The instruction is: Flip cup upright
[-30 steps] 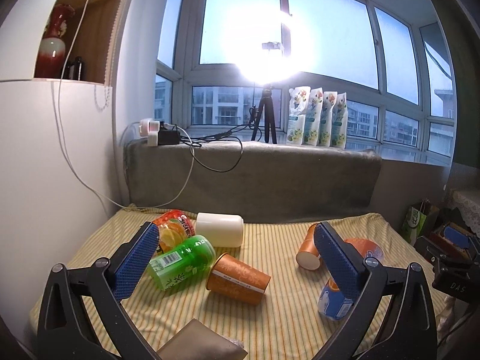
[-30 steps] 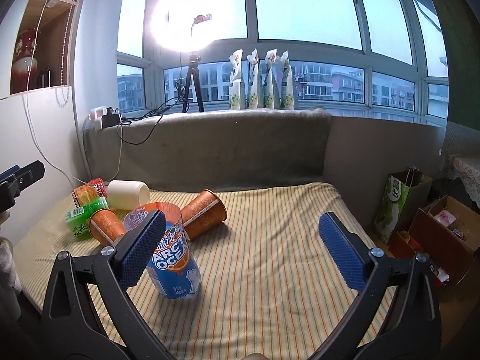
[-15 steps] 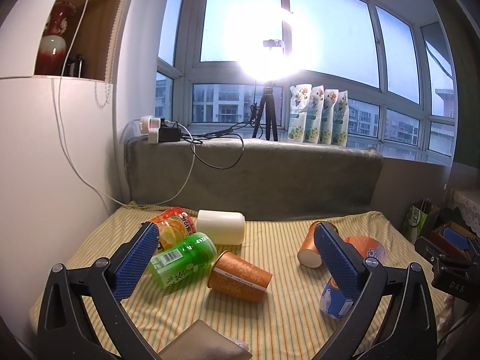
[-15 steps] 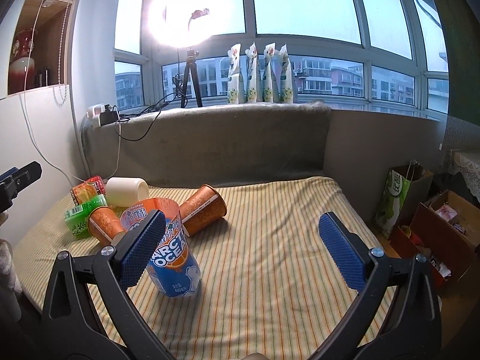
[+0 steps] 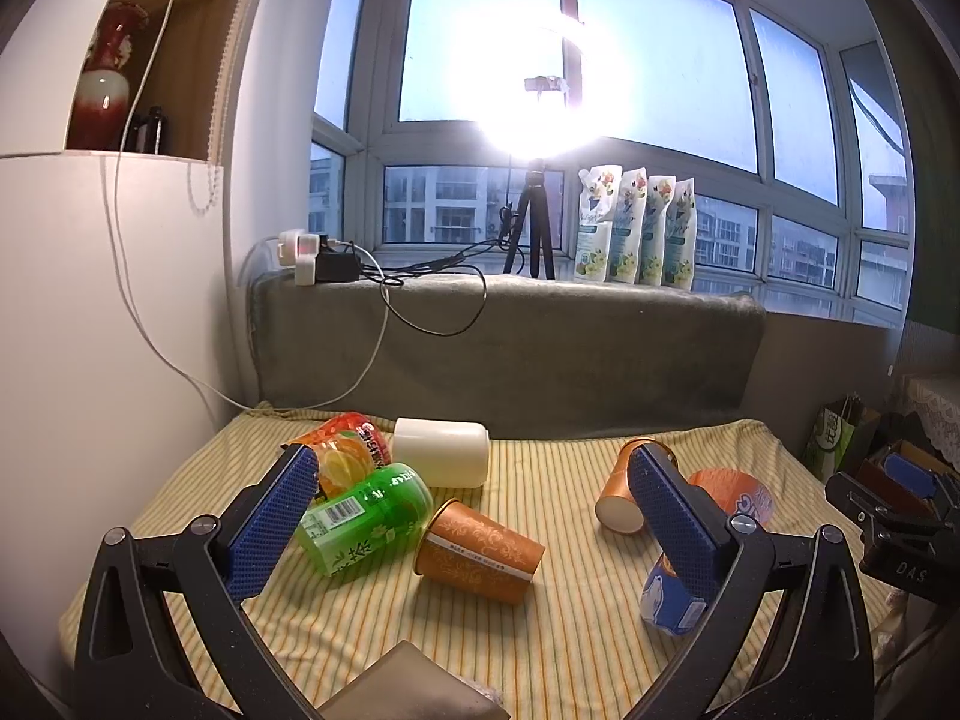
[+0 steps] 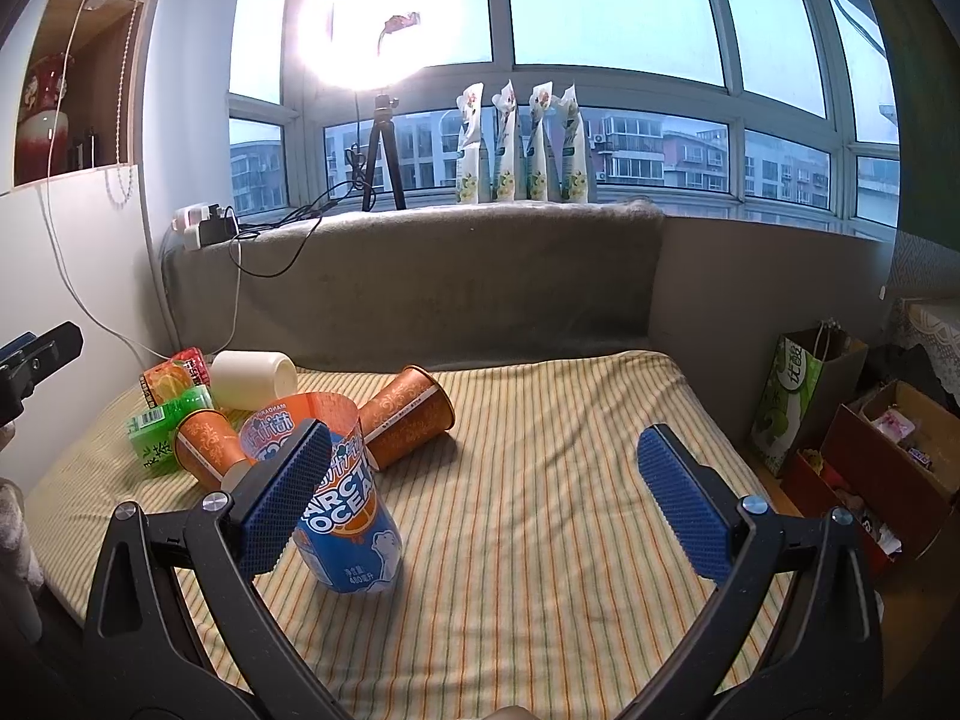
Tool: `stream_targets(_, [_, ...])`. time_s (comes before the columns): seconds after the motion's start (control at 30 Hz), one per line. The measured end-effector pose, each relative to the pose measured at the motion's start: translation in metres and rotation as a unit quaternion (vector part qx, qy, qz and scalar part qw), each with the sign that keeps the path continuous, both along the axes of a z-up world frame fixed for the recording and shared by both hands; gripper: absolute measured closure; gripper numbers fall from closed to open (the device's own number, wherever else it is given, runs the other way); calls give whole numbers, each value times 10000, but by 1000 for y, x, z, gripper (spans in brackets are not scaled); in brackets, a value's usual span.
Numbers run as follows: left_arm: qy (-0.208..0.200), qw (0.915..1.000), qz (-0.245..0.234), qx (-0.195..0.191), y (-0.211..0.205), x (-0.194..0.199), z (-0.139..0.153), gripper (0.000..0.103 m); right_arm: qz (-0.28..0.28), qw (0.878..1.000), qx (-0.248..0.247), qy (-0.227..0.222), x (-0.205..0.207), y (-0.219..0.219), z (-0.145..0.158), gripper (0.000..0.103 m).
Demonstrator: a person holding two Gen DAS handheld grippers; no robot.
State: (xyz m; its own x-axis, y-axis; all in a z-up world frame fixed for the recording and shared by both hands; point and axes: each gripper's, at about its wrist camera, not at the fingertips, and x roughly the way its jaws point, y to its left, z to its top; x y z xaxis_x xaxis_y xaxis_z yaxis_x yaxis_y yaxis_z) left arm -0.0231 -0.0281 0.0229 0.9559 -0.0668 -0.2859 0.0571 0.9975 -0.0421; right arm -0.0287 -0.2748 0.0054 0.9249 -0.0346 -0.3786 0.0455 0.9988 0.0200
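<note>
Several cups lie on a striped yellow cloth (image 5: 564, 648). An orange patterned cup (image 5: 480, 552) lies on its side between my left gripper's fingers, farther off. A second orange cup (image 5: 624, 489) lies on its side at right. A blue and orange "Ocean" cup (image 6: 348, 510) stands upright, partly behind the right gripper's left finger. A green cup (image 5: 366, 516), a white cup (image 5: 441, 450) and a red-orange cup (image 5: 354, 450) lie on their sides at left. My left gripper (image 5: 474, 516) is open and empty. My right gripper (image 6: 486, 498) is open and empty.
A grey padded ledge (image 6: 420, 276) runs behind the cloth, with a tripod ring light (image 6: 384, 162), cables and several pouches (image 6: 522, 144) on the sill. A white cabinet (image 5: 108, 324) stands at left. A green bag (image 6: 792, 396) and cardboard boxes (image 6: 894, 450) sit at right.
Both grippers have drifted slightly, so the views have shifted a little. No cup has moved and nothing was gripped.
</note>
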Motion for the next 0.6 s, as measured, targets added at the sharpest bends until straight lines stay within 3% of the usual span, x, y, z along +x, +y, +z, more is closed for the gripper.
stream_targets(0.6, [0,10000,-2,39,0,1,-2,0,22,10000,0,41,3,2,-2,0])
